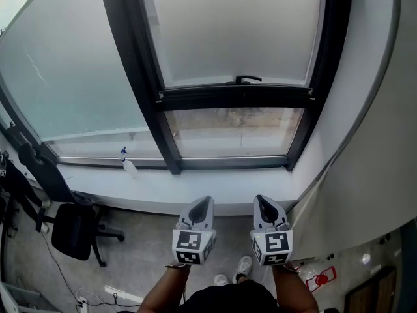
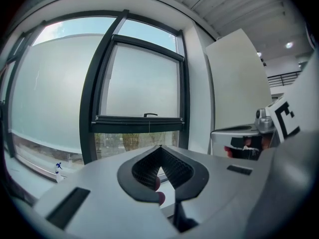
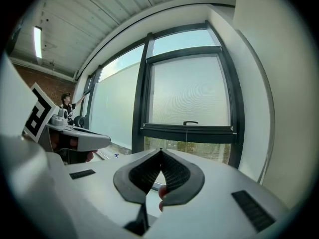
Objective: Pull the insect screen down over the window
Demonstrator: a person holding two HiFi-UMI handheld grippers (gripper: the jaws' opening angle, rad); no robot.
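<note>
Grey and closed, the left tongs (image 1: pixel 203 202) and the right tongs (image 1: pixel 262 199) are held side by side, near each other but apart. Each has its jaws pressed together on nothing, and both point at the window.

Just ahead of their tips and below them runs the white sill (image 1: pixel 215 191). A spray bottle (image 1: pixel 129 166) is on it, off to the left of the left tongs.

Farther ahead, facing the gap between the two tongs, is the dark bar (image 1: pixel 234 98) of the screen (image 1: pixel 234 31). It has a small black handle (image 1: pixel 244 79) on top and a thin cord (image 1: pixel 244 119) hanging from its middle. The bar is well apart from both tongs.

The screen covers the pane beyond the bar. On the near side of the bar, a strip of clear glass (image 1: pixel 208 130) is uncovered.

On the floor, left of the left tongs, stands a black chair (image 1: pixel 75 230).
</note>
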